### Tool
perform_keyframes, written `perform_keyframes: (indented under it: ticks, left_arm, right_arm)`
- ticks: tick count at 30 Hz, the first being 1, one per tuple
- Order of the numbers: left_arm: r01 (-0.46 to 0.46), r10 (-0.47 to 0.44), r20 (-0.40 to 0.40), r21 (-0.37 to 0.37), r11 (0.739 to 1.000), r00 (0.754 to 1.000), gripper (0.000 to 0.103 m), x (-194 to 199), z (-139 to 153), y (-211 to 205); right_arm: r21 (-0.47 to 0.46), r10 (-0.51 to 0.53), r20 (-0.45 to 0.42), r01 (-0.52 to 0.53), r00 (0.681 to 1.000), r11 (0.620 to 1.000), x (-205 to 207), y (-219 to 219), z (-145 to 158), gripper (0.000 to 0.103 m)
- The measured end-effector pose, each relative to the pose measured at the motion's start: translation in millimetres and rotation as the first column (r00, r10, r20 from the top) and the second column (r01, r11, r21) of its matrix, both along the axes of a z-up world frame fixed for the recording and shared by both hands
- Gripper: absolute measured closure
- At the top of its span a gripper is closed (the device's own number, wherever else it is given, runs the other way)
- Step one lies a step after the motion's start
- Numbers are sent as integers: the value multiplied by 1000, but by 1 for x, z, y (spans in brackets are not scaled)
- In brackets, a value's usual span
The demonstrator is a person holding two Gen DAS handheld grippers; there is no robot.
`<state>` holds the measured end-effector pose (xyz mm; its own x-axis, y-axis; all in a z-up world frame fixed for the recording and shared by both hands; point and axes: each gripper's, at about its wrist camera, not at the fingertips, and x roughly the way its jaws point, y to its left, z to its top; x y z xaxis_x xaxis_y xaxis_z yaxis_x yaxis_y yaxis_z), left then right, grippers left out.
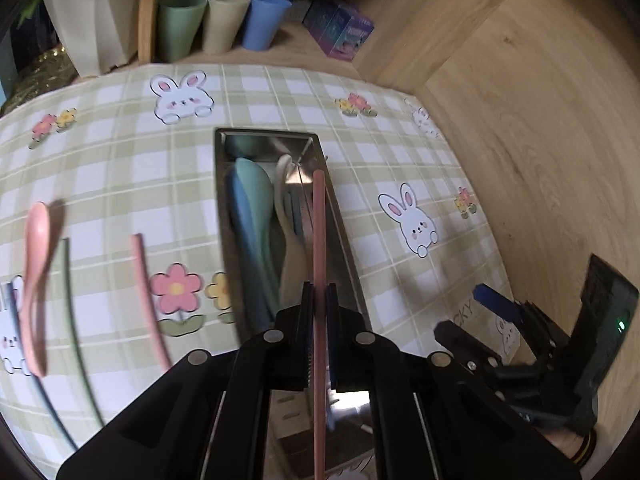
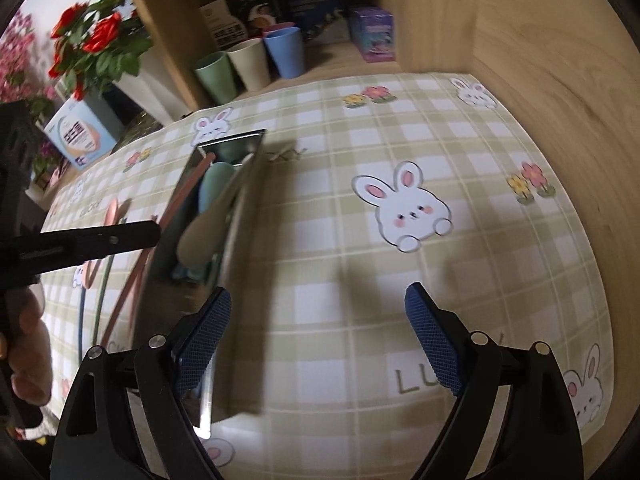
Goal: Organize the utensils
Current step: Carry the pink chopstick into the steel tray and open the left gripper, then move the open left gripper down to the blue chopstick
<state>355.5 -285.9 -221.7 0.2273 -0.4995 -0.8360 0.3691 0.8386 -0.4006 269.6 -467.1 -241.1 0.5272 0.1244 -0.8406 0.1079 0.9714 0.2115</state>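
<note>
My left gripper (image 1: 319, 292) is shut on a pink chopstick (image 1: 319, 240) and holds it lengthwise over the steel tray (image 1: 344, 216). The tray holds a blue spoon, a green spoon (image 1: 252, 200) and a cream spoon (image 1: 290, 248). On the cloth to the left lie a pink spoon (image 1: 36, 280), a green chopstick (image 1: 70, 300), a blue chopstick and another pink chopstick (image 1: 146, 300). My right gripper (image 2: 318, 308) is open and empty, low over the cloth just right of the tray (image 2: 240, 216). It also shows in the left wrist view (image 1: 480, 312).
Green, cream and blue cups (image 1: 224, 20) stand behind the mat with boxes (image 1: 340, 28) and a white plant pot (image 1: 88, 28). A wooden wall (image 1: 540, 120) runs along the right. Red flowers (image 2: 100, 40) and a carton (image 2: 80, 132) stand at the far left.
</note>
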Motion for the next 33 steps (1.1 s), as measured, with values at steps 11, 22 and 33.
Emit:
perform_keyframes:
  ticks: [11, 22, 33]
  left_arm:
    - [-11, 15, -43, 95, 995, 999, 97, 9, -28, -29]
    - [122, -123, 36, 30, 992, 992, 79, -1, 1, -23]
    - [87, -109, 282, 87, 992, 953, 64, -22, 60, 100]
  right_arm:
    - [41, -35, -17, 36, 999, 999, -9, -20, -13, 18]
    - [71, -65, -3, 65, 998, 995, -22, -16, -4, 18]
    - [193, -162, 103, 140, 981, 971, -24, 7, 19, 16]
